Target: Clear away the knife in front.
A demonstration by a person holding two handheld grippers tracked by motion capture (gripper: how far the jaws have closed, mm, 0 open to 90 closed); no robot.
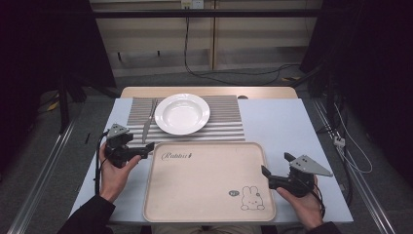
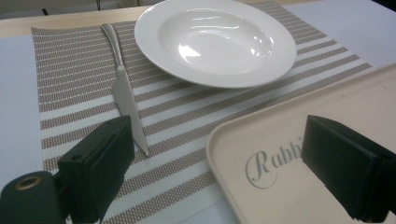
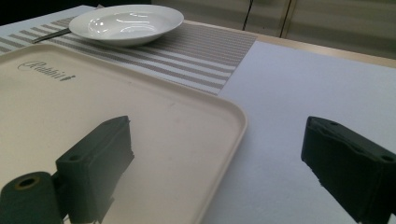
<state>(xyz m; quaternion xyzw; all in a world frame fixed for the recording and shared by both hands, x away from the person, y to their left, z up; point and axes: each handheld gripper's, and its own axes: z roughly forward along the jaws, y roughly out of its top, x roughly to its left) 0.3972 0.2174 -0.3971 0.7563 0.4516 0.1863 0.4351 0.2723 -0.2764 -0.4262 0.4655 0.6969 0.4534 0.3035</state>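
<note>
A white deep plate [image 1: 182, 113] sits on a striped placemat [image 1: 224, 119], with a silver knife [image 1: 148, 126] lying to its left. In front of them is a beige tray [image 1: 207, 180] with a rabbit drawing. My left gripper [image 1: 142, 144] hovers at the tray's far left corner, open, with nothing between its jaws. From the left gripper view, the left gripper [image 2: 217, 135] faces the knife [image 2: 125, 91] and plate [image 2: 215, 39]. My right gripper [image 1: 275, 164] is open and holds nothing beside the tray's right edge. The right gripper [image 3: 217, 130] straddles the tray's rim [image 3: 233, 116].
A pale blue cover [image 1: 287, 122] lies over the table. The wooden table edge [image 1: 209, 91] runs behind the placemat. Cables [image 1: 341, 141] hang off the right side, and dark floor surrounds the table.
</note>
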